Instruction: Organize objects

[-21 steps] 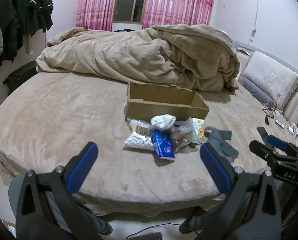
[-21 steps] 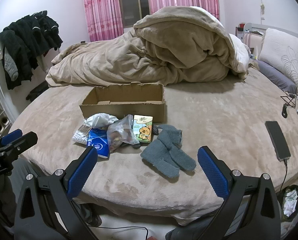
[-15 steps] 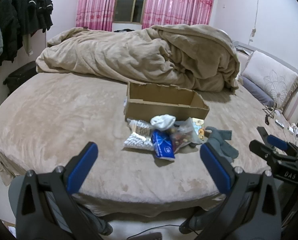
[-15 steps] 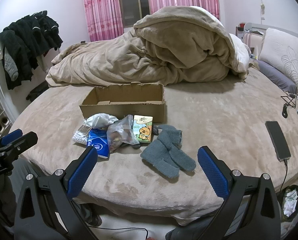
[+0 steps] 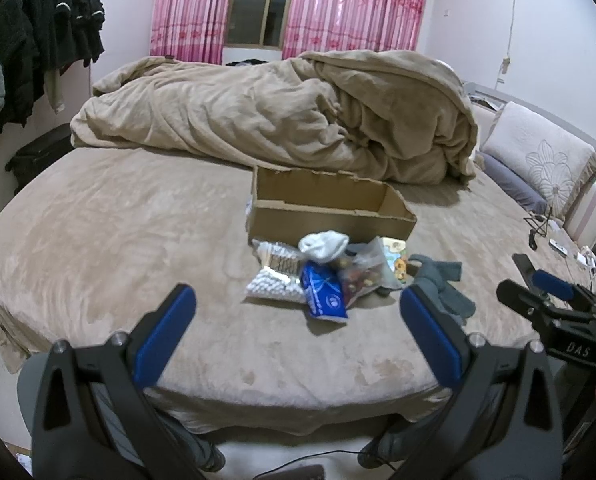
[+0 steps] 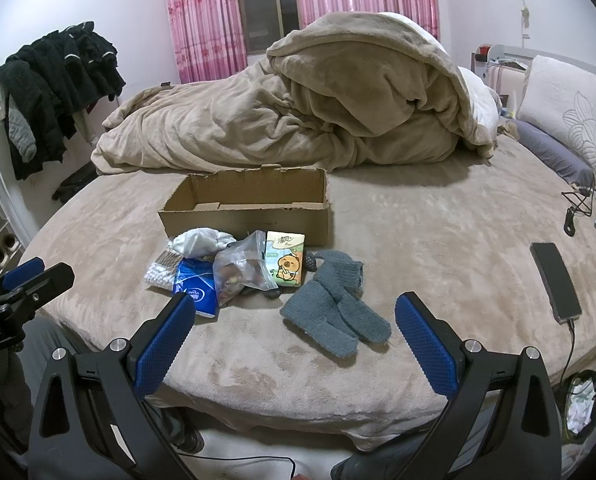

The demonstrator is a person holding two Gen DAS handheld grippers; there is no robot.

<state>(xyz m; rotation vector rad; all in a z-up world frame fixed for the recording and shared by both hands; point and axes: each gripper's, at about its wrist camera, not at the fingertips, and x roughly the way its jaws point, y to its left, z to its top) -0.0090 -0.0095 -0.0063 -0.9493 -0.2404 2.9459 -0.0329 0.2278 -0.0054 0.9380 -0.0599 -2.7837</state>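
Note:
An open, empty cardboard box (image 6: 250,210) (image 5: 330,210) stands on the bed. In front of it lies a pile: a white sock (image 6: 202,240), a cotton swab pack (image 6: 160,270), a blue tissue pack (image 6: 196,286), a clear snack bag (image 6: 240,266), a green cartoon tissue pack (image 6: 284,260) and grey gloves (image 6: 336,312). My left gripper (image 5: 298,332) and right gripper (image 6: 296,338) are both open and empty, held near the bed's front edge, short of the pile.
A heaped beige duvet (image 6: 318,112) lies behind the box. A black phone on a cable (image 6: 556,280) lies at the bed's right side. Pillows (image 6: 570,124) sit far right. Dark clothes (image 6: 54,92) hang on the left wall.

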